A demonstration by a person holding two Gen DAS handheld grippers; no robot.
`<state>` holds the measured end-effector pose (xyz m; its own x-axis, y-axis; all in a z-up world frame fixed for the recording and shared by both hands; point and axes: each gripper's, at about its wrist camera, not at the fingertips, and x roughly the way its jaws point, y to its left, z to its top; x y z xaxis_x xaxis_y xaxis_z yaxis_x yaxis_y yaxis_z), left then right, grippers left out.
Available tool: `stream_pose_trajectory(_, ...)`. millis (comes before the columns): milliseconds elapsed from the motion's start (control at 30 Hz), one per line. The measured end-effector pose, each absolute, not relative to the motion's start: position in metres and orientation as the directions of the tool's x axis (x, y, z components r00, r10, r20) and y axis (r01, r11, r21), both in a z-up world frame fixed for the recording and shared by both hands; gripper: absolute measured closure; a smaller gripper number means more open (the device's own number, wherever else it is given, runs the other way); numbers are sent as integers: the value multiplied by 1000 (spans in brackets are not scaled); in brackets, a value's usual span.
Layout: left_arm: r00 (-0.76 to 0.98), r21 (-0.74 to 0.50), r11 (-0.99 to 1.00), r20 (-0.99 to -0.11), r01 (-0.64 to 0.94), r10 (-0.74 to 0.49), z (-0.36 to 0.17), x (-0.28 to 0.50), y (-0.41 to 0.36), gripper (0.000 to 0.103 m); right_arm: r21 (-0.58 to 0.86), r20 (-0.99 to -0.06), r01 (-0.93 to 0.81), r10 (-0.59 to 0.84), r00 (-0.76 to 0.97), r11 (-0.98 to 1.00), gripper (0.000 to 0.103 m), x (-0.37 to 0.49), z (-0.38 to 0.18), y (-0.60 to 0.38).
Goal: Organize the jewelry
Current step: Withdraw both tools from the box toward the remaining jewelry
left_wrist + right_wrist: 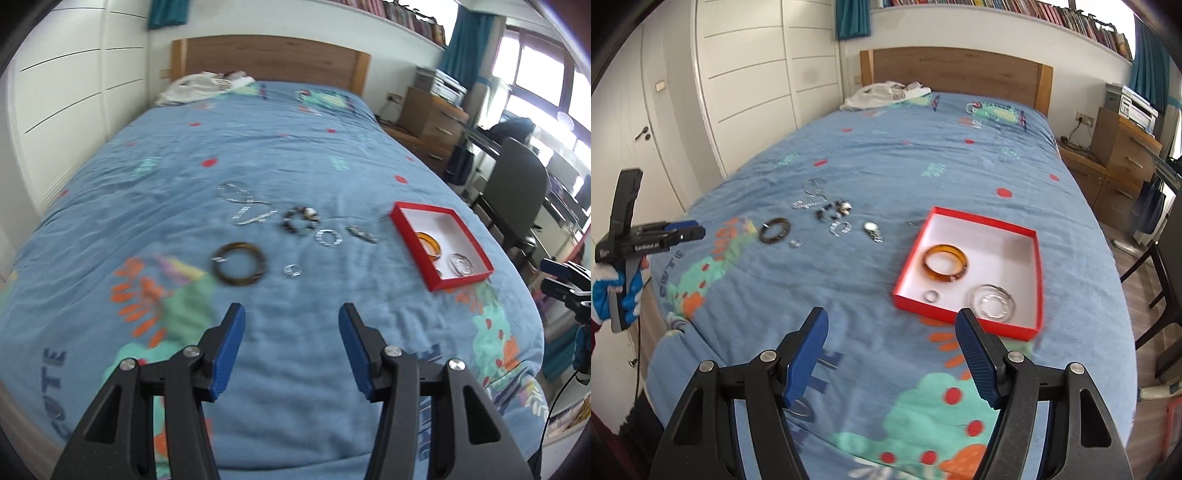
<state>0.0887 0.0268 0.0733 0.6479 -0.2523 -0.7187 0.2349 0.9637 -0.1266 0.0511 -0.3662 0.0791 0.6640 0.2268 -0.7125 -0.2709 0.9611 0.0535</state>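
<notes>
Both grippers hover above the foot end of a bed covered in a blue patterned quilt, each angled downward toward the bedding. The left gripper has its blue-padded jaws spread fairly wide with nothing between them. In the right wrist view it appears at the far left, held level by a hand in a blue-and-white glove gripping its handle. The right gripper is likewise spread wide and empty, its jaws framing the near edge of a red box.

The box lies on the quilt, to the right of the loose jewelry, and holds an amber bangle, a clear bangle and a small ring. Outside it, a dark bangle, a silver chain, a beaded bracelet, a silver ring and other blurred small pieces lie scattered on the quilt, well apart from both grippers.
</notes>
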Motion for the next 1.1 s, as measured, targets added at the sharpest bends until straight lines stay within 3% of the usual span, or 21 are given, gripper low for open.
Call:
stream_pose_trajectory(200, 696, -136, 974, -681, 181, -225, 83, 63, 68, 52, 49, -681, -295, 248, 689, 954, 36, 40, 93, -335)
stream_pose_trajectory(500, 701, -154, 969, -670, 192, -245, 75, 57, 65, 52, 70, -646, -315, 283, 709, 947, 41, 53, 98, -308)
stream_pose_trajectory(733, 649, -184, 950, -697, 251, -306, 43, 85, 35, 52, 100, -681, -287, 276, 678, 953, 49, 87, 62, -301)
stream_pose_trajectory(1100, 553, -214, 919, -746, 330, -372, -10, 157, -18, 53, 156, -734, -235, 272, 623, 959, 50, 157, 1, -290)
